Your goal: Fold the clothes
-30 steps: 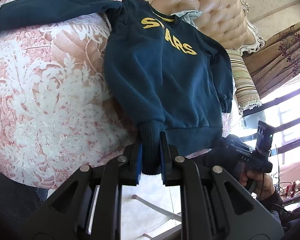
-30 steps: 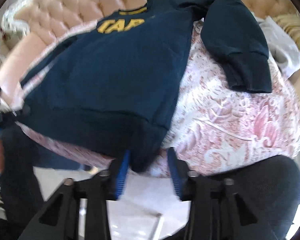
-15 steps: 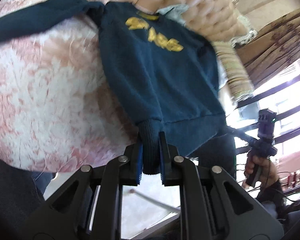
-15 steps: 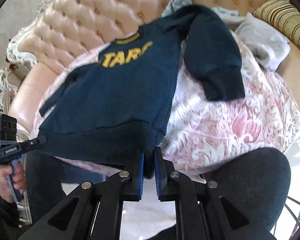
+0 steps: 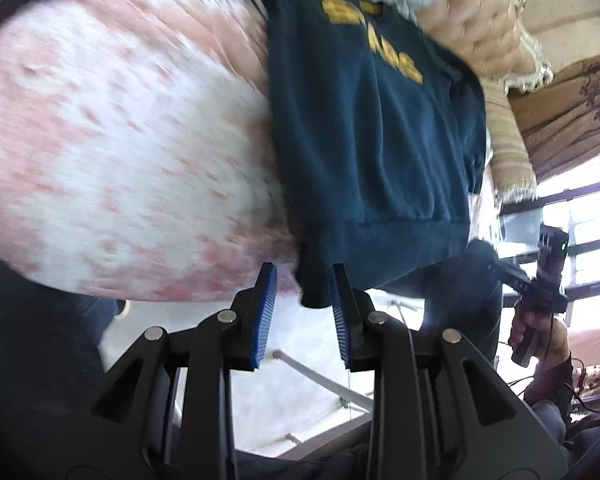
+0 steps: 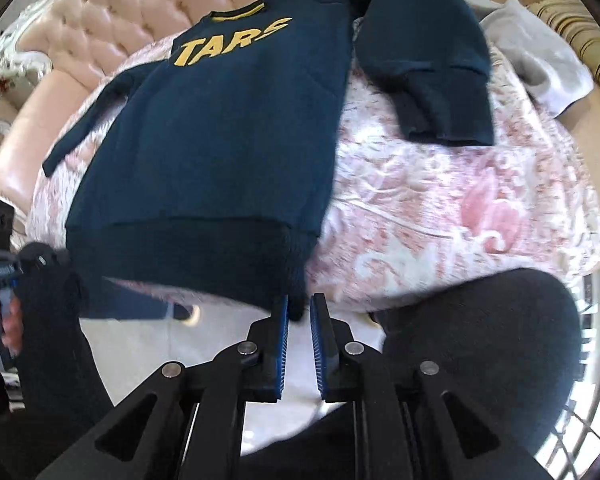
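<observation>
Sweater [image 6: 220,136], dark blue with yellow letters across the chest, lies face up on a pink and white patterned cover [image 6: 452,216] spread over a tufted sofa [image 6: 112,20]. Its ribbed hem hangs over the front edge of the seat, toward the person's dark trouser leg [image 6: 480,344].

The left tool [image 5: 304,304] has just been opening: its 2 blue pads stand spread, with 1 hem corner hanging loosely between them and pressed by neither pad. This view is blurred by motion.

The right tool [image 6: 299,320] has its pads close together, pinching the other hem corner, which is tucked between them. In the left wrist view a hand [image 5: 528,328] grips that tool's handle at the right edge.

In the right wrist view 1 sleeve [image 6: 440,80] is folded across the cover to the right of the body, and the other sleeve runs out to the left. A grey garment [image 6: 540,56] lies beyond the folded sleeve, next to a striped cushion [image 6: 580,32].
</observation>
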Demonstrator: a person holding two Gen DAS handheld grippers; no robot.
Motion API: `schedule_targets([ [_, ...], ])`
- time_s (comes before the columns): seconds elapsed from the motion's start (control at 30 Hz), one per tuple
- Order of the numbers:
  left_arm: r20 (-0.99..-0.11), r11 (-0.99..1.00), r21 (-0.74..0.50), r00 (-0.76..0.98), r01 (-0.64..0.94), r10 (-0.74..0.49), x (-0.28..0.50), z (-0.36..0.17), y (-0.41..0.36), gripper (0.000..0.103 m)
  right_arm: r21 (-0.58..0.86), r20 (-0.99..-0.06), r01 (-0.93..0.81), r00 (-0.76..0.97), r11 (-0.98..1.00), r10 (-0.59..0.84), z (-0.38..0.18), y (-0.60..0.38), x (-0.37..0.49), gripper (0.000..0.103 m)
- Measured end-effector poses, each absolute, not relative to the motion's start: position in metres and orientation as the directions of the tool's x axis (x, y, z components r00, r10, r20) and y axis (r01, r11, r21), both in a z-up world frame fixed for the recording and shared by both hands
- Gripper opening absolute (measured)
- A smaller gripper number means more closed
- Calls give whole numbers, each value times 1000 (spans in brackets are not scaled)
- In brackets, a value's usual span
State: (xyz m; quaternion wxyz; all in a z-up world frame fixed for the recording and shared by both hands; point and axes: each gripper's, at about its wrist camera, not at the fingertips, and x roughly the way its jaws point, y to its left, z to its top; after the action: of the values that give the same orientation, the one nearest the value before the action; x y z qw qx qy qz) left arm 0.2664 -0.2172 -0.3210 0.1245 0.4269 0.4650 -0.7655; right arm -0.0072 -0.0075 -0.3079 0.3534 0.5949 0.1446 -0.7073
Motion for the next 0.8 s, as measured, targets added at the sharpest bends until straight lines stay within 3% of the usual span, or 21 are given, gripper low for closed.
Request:
schedule_targets([
  [0.13, -723, -459, -604, -690, 652, -28, 323, -294, -276, 30, 261, -902, 657, -95, -707, -421, -278, 0, -20, 14],
  [0.17, -708, -438, -589, -695, 679, -125, 341, -286, -299, 30, 294, -879, 647, -105, -704, -464, -272, -2, -25, 22],
  [0.27, -687, -411, -553, -676, 724, -266, 372, -279, -348, 31, 356, -837, 630, -114, -690, -535, -266, -20, -36, 53],
  [0.3, -680, -399, -546, -668, 737, -302, 381, -278, -364, 31, 373, -824, 633, -111, -679, -556, -268, -29, -39, 55],
  [0.57, -732, -374, -481, -598, 793, -326, 379, -300, -421, 32, 427, -796, 613, -94, -665, -598, -297, -89, -64, 55],
  [0.63, -757, -375, -455, -572, 808, -314, 369, -308, -428, 37, 420, -811, 616, -75, -666, -580, -307, -99, -66, 55],
  [0.73, -747, -368, -497, -603, 786, -279, 365, -316, -437, 56, 390, -841, 625, -56, -676, -537, -324, -106, -63, 55],
  [0.8, -729, -384, -523, -633, 761, -260, 360, -313, -438, 57, 389, -842, 629, -53, -673, -537, -327, -105, -62, 55],
])
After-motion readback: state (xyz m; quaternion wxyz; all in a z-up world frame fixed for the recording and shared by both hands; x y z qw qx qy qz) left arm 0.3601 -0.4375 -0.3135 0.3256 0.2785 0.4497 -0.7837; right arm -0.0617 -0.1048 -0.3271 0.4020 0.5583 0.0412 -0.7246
